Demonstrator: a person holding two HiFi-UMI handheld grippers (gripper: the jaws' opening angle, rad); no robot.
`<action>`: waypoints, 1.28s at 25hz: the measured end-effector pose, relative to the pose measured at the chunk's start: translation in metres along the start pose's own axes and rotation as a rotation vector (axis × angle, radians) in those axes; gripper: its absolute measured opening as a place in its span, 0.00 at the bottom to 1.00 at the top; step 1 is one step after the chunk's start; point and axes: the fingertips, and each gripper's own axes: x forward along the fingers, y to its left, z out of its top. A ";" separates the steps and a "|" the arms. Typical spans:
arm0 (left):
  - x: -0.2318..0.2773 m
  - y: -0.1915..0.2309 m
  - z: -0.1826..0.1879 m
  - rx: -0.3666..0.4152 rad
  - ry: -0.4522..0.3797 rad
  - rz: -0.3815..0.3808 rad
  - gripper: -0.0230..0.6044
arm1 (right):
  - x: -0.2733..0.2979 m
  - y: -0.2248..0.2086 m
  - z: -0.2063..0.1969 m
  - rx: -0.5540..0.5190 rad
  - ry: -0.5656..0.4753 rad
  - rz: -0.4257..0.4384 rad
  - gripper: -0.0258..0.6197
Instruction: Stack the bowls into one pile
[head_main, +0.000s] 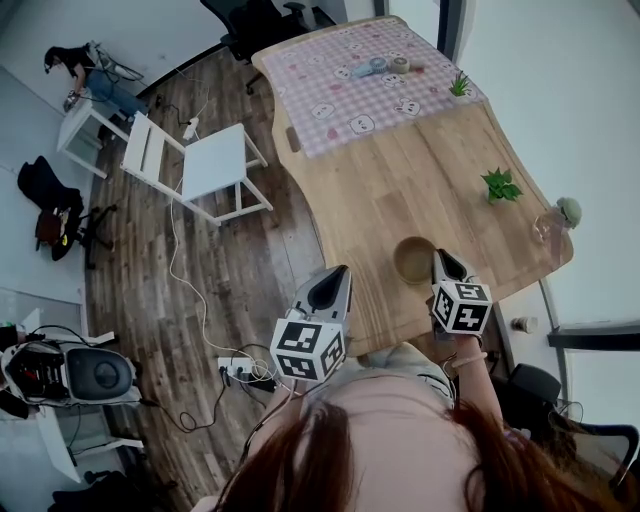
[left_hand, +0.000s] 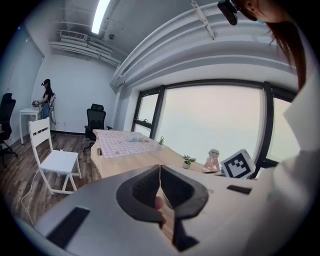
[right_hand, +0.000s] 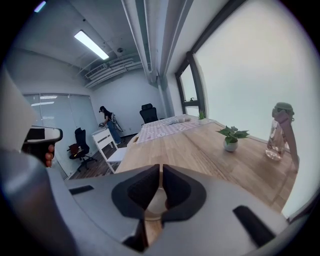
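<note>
**Head view, read left to right.**

- **Far left:** a person (head_main: 75, 68) stands at a white desk. A white chair (head_main: 205, 160) stands on the plank floor (head_main: 230, 270), with a power strip (head_main: 238, 370) and its cables nearer the camera.
- **Centre left:** the left gripper (head_main: 338, 272) is at the near-left edge of the wooden table (head_main: 400, 180). In the left gripper view, the left gripper (left_hand: 160, 167) has its jaws pressed together at the tips, with nothing pinched between them.
- **Far end of the table:** a pink checked cloth (head_main: 330, 70) carries a few small round vessels (head_main: 380, 67), too small to tell apart.
- **Centre:** a tan bowl (head_main: 412, 262) lies near the table's near edge, between the two grippers. Whether it rests on the wood or hangs just above it cannot be told.
- **Centre right:** the right gripper (head_main: 441, 257) meets the bowl's right rim. In the right gripper view, the right gripper (right_hand: 161, 167) has its jaws drawn to a thin slit, pinching that rim. The bowl's (right_hand: 155, 202) pale inside shows just under the tips.
- **Right:** a potted plant (head_main: 500, 185) stands on bare wood. A clear bottle (head_main: 553, 225) with a green cap stands near the table's right edge.
</note>
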 end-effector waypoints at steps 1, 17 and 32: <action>0.000 -0.001 0.001 -0.001 -0.005 0.006 0.05 | -0.001 0.001 0.002 -0.011 -0.005 0.009 0.07; 0.009 -0.013 0.022 0.052 -0.048 0.009 0.05 | -0.024 0.020 0.041 -0.091 -0.152 0.096 0.04; -0.017 -0.011 0.038 0.076 -0.077 -0.053 0.05 | -0.068 0.050 0.070 -0.084 -0.285 0.076 0.04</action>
